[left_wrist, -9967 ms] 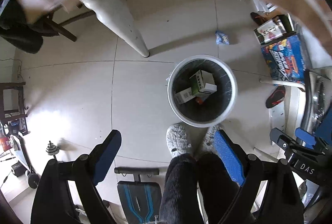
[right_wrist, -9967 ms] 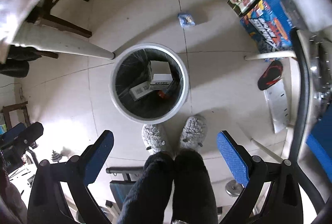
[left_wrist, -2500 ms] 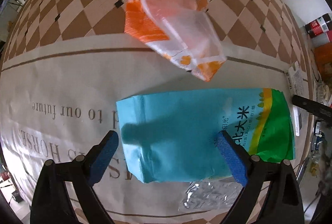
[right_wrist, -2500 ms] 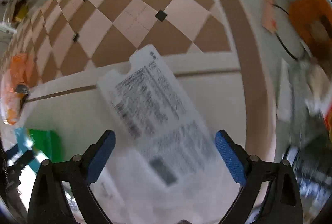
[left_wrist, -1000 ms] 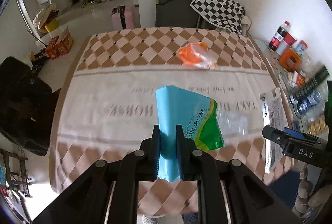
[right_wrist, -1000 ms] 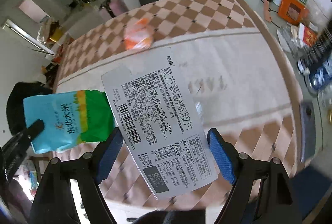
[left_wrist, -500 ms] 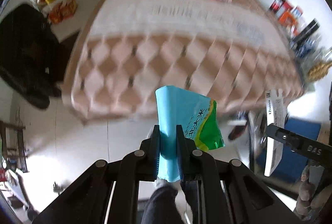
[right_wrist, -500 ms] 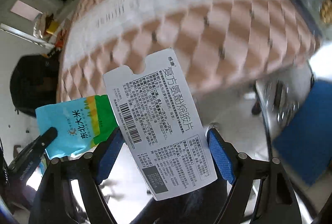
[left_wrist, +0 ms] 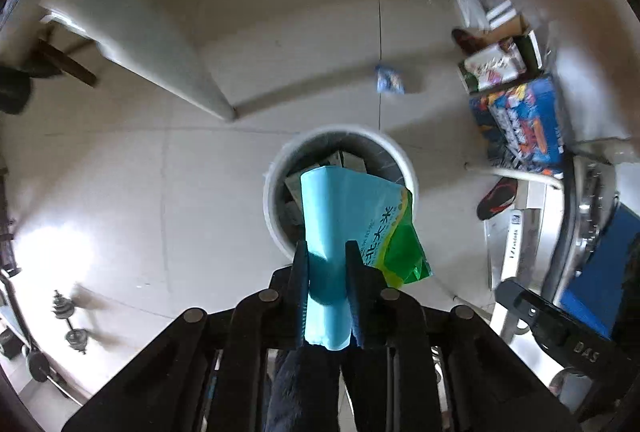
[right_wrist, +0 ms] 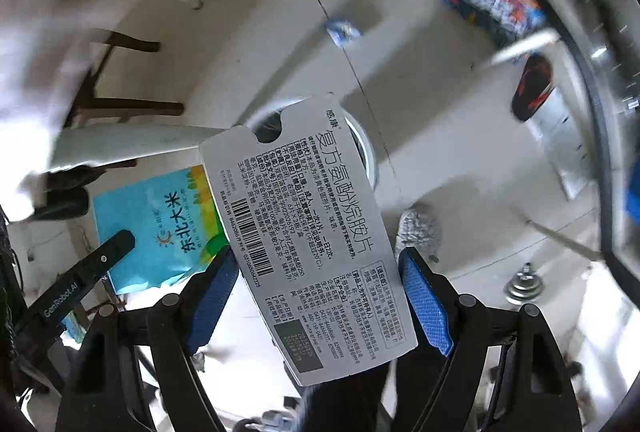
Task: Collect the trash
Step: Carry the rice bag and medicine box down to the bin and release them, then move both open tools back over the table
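My left gripper (left_wrist: 326,264) is shut on a teal and green rice bag (left_wrist: 348,216) and holds it above the round white trash bin (left_wrist: 276,172) on the floor; boxes lie inside the bin. The bag also shows in the right wrist view (right_wrist: 160,228). My right gripper (right_wrist: 320,284) is shut on a flat grey medicine box (right_wrist: 316,232) printed with text and a barcode. The box hides most of the bin (right_wrist: 366,148) beneath it.
A small blue wrapper (left_wrist: 389,83) lies on the tiled floor beyond the bin. A white table leg (left_wrist: 180,72) stands at the left. Colourful cartons (left_wrist: 524,120) and a red slipper (left_wrist: 496,198) are at the right. Dumbbells (left_wrist: 68,320) lie at lower left. My slippered foot (right_wrist: 418,228) is near the bin.
Both grippers swung from the table down over the floor. The trash bin is now under the rice bag and the medicine box. Both holds are unchanged.
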The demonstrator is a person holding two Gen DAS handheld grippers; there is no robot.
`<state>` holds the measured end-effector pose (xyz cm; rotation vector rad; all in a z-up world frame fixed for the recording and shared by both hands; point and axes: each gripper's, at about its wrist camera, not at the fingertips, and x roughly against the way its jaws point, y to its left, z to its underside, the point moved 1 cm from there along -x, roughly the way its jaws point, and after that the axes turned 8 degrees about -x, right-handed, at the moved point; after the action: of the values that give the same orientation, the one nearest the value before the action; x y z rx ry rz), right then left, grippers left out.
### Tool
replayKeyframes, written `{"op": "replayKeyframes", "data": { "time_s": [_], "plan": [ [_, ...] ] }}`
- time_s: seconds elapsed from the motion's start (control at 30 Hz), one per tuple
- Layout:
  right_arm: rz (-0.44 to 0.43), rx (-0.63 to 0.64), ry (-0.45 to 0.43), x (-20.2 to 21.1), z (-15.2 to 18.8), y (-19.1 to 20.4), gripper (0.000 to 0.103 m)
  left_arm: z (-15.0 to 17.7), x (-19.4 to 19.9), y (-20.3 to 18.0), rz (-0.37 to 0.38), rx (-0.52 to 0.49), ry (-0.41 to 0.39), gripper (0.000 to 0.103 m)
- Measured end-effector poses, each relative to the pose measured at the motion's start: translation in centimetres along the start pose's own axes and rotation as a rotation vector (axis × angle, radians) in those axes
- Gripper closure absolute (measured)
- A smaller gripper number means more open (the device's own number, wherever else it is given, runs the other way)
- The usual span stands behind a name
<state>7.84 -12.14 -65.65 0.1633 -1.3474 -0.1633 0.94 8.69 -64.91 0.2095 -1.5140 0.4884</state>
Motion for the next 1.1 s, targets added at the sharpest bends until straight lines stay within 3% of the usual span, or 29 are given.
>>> {"op": "replayKeyframes", "data": {
  "time_s": [0.13,0.27,0.3,0.37,0.4,0.43,0.6,0.7,0.83,1.1],
  "plan": [
    [-0.029,-0.041,0.039,-7.3,-2.8,-1.4,0.02,-1.1,-7.3,0.4,0.028,0.018,0.062,0.081],
    [-0.082,-0.054,0.067,-11.8,-4.4,-1.3,0.019,-0.9,-9.4,1.6,0.025,0.045,0.054,0.037],
    [-0.102,-0.057,0.07,-12.5,-4.7,-1.3,0.019,-0.6,-9.5,2.3,0.024,0.062,0.049,0.03],
    [-0.139,-0.062,0.086,-13.7,-4.9,-1.0,0.002,-0.3,-9.5,3.1,0.006,0.086,0.047,0.023],
    [-0.165,-0.066,0.09,-14.0,-4.9,-1.0,0.0,0.0,-9.5,3.5,-0.011,0.092,0.047,0.012],
    [-0.172,-0.061,0.095,-14.0,-4.9,-0.8,0.0,0.3,-9.3,3.9,-0.037,0.093,0.046,0.007],
    [-0.075,0.019,0.057,-12.8,-4.2,0.0,0.0,1.9,-6.5,4.4,-0.157,0.085,-0.012,0.005],
    [0.012,0.084,0.021,-10.6,-3.3,0.4,0.0,2.7,-4.9,4.2,-0.189,0.067,-0.022,0.005],
    [0.109,0.156,-0.025,-7.3,-2.0,0.7,0.0,3.7,-2.4,2.8,-0.193,0.047,-0.036,0.005],
    [0.154,0.222,-0.09,1.5,1.3,1.5,0.0,5.7,4.1,-0.1,-0.175,0.017,-0.054,0.005]
  ]
}}
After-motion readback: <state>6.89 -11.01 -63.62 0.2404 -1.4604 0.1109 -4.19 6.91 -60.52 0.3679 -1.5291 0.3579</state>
